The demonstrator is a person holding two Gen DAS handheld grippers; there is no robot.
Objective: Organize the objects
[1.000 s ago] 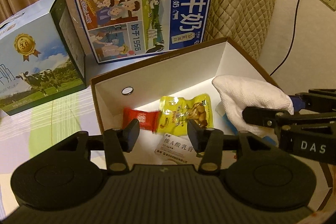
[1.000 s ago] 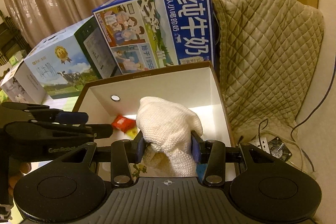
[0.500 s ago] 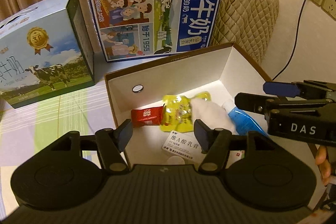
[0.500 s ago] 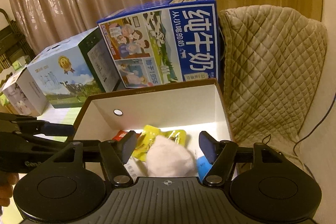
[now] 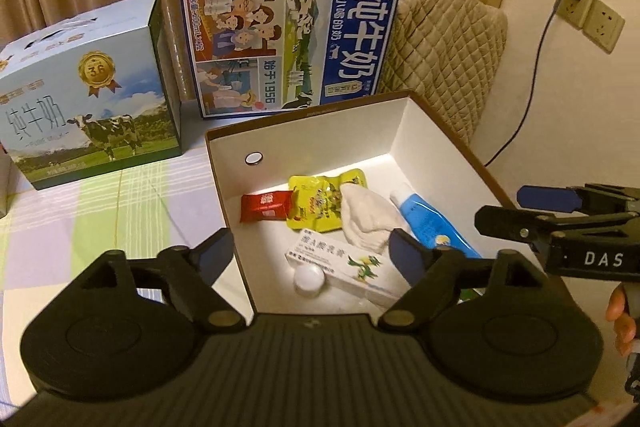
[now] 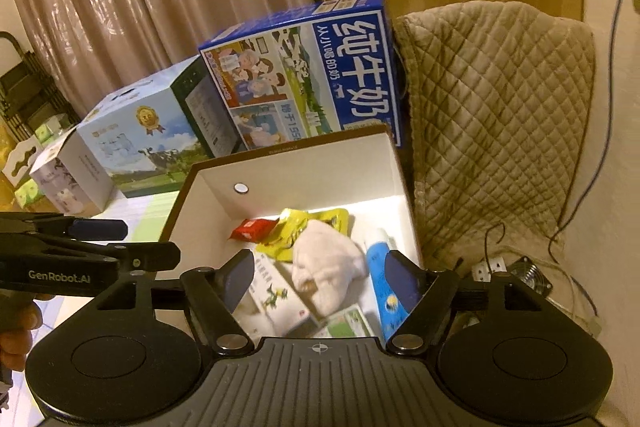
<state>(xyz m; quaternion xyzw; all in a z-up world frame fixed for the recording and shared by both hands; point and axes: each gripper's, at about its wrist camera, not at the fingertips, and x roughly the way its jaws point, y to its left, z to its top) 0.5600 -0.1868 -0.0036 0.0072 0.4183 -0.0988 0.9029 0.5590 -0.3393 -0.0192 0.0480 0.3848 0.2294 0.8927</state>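
An open white-lined box (image 5: 304,143) (image 6: 304,163) holds a white cloth (image 5: 366,221) (image 6: 326,267), a yellow snack packet (image 5: 316,203) (image 6: 304,225), a red packet (image 5: 264,207) (image 6: 250,229), a blue tube (image 5: 432,223) (image 6: 384,279), a white medicine carton (image 5: 340,263) (image 6: 276,301) and a small white cap (image 5: 309,277). My left gripper (image 5: 312,259) is open and empty above the box's near edge. My right gripper (image 6: 320,279) is open and empty above the cloth. Each gripper shows in the other's view, the right (image 5: 532,211), the left (image 6: 120,243).
A blue milk carton box (image 5: 288,43) (image 6: 308,75) stands behind the open box, a light blue cow-print box (image 5: 88,103) (image 6: 148,143) to its left. A quilted beige cover (image 6: 496,115) lies to the right. A power strip and cables (image 6: 504,263) lie below it.
My right gripper opened and let go of the white cloth, which now lies in the box. Both grippers have drawn back and up from the box.
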